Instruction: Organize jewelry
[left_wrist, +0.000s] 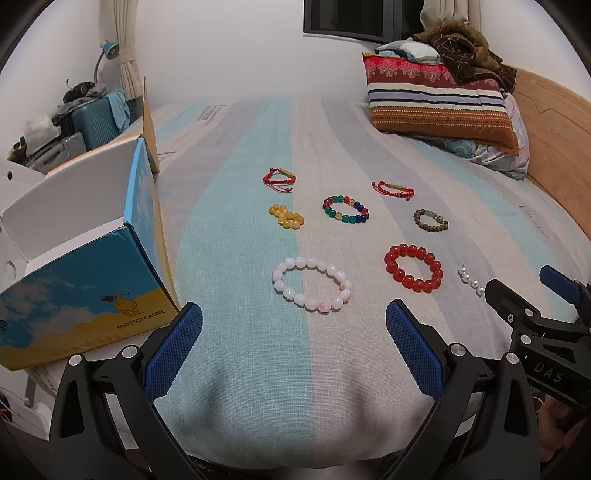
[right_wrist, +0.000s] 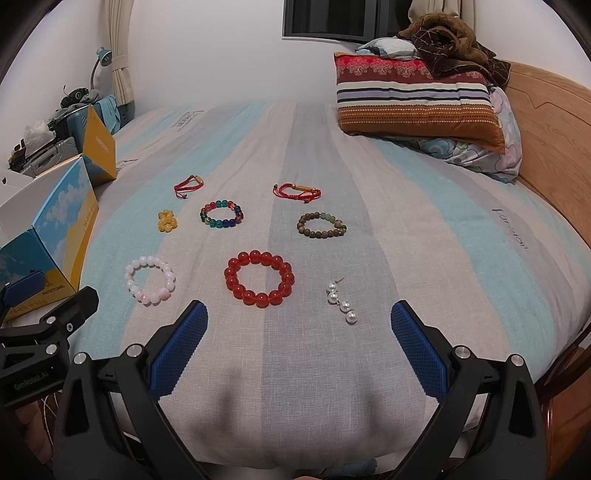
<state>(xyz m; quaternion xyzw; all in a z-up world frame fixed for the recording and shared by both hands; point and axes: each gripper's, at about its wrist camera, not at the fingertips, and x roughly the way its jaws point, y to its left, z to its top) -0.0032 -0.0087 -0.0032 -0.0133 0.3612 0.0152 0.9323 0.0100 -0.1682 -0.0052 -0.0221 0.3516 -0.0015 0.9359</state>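
Note:
Several pieces of jewelry lie on the striped bed: a pink-white bead bracelet (left_wrist: 311, 283) (right_wrist: 150, 280), a red bead bracelet (left_wrist: 413, 267) (right_wrist: 259, 278), a pearl string (left_wrist: 470, 280) (right_wrist: 342, 302), a multicolour bracelet (left_wrist: 345, 209) (right_wrist: 221, 214), a brown bead bracelet (left_wrist: 430, 220) (right_wrist: 321, 224), a yellow bead bracelet (left_wrist: 286, 216) (right_wrist: 167, 220) and two red cord bracelets (left_wrist: 279, 179) (left_wrist: 393, 189). My left gripper (left_wrist: 293, 328) is open, just short of the pink-white bracelet. My right gripper (right_wrist: 299, 326) is open, just short of the red bracelet and pearls.
An open blue and yellow cardboard box (left_wrist: 88, 273) (right_wrist: 48, 236) stands at the bed's left edge. Striped pillows (left_wrist: 439, 107) and a brown blanket lie at the far right by the wooden headboard (right_wrist: 546, 122). Suitcases stand at far left.

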